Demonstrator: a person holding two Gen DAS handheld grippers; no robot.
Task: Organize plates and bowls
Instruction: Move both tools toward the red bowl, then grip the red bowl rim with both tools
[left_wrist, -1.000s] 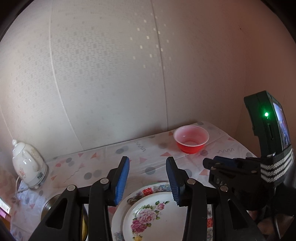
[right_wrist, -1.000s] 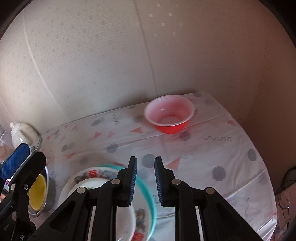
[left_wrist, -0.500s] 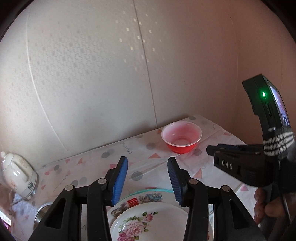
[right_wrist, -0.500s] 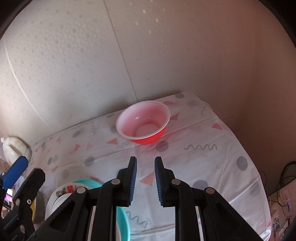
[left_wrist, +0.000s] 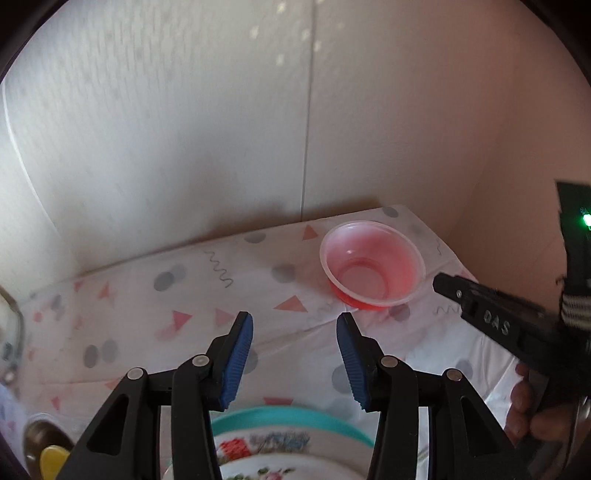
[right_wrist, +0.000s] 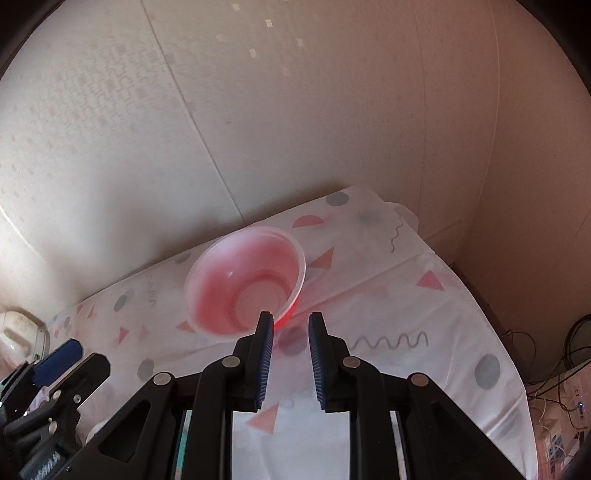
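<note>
A red plastic bowl (left_wrist: 373, 266) stands upright near the table's far right corner, close to the wall. My left gripper (left_wrist: 294, 319) hovers open to its near left, with only tablecloth showing between the blue pads. Below it lies a stack of plates, a floral plate (left_wrist: 266, 443) on a teal one (left_wrist: 295, 417). My right gripper (right_wrist: 290, 317) is just in front of the red bowl (right_wrist: 243, 288). Its jaws are nearly together, with nothing between them. Its left fingertip overlaps the bowl's near rim; I cannot tell if they touch. Its tip (left_wrist: 439, 282) also shows beside the bowl in the left wrist view.
A patterned tablecloth (right_wrist: 406, 314) covers the table, which meets walls at the back and right. A metal bowl (left_wrist: 44, 446) with something yellow sits at the near left. A white kettle (right_wrist: 18, 328) stands far left. Cables (right_wrist: 554, 350) lie beyond the table's right edge.
Both grippers have moved right and forward toward the red bowl, which now looms larger. The plates have slid to the bottom of the views. The left jaws stand slightly wider.
</note>
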